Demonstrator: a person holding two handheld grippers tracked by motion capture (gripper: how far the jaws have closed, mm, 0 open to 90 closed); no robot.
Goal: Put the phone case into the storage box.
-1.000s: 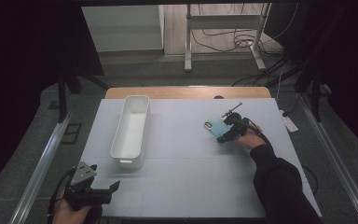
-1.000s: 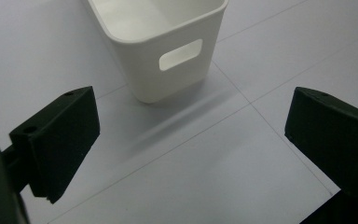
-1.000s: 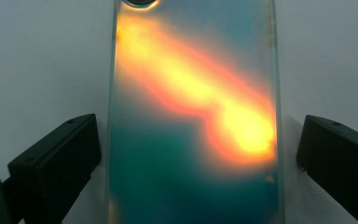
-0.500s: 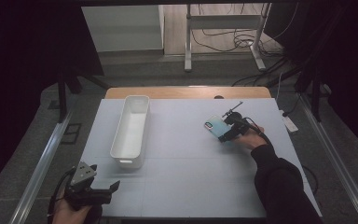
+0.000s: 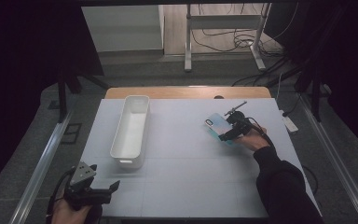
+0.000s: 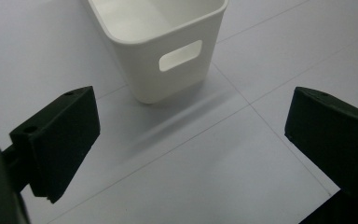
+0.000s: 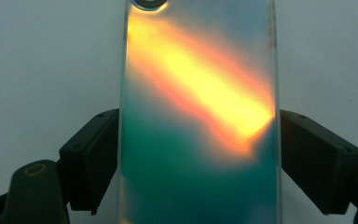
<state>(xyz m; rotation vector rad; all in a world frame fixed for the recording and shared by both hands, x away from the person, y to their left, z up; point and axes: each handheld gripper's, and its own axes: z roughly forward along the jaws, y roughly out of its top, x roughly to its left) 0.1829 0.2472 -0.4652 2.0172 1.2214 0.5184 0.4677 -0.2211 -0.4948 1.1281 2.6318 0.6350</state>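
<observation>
So the right gripper (image 5: 224, 132) has its 2 jaws clamped on the long edges of a phone (image 7: 198, 116), teal back with an orange-yellow glare, camera lens at its far end, sitting right of centre on the white table (image 5: 191, 172). The left gripper (image 5: 103, 192) hangs at the near left corner, jaws spread wide around nothing, facing the handle end of a white bin (image 5: 131, 131).

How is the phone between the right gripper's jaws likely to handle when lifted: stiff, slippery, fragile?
The phone looks like a flat rigid slab, so it probably won't flex. Its glossy iridescent back and smooth edges suggest it could slip, since the right gripper has its jaws at the two thin long sides. The glassy finish hints at fragility if dropped; it seems unlikely to roll.
</observation>
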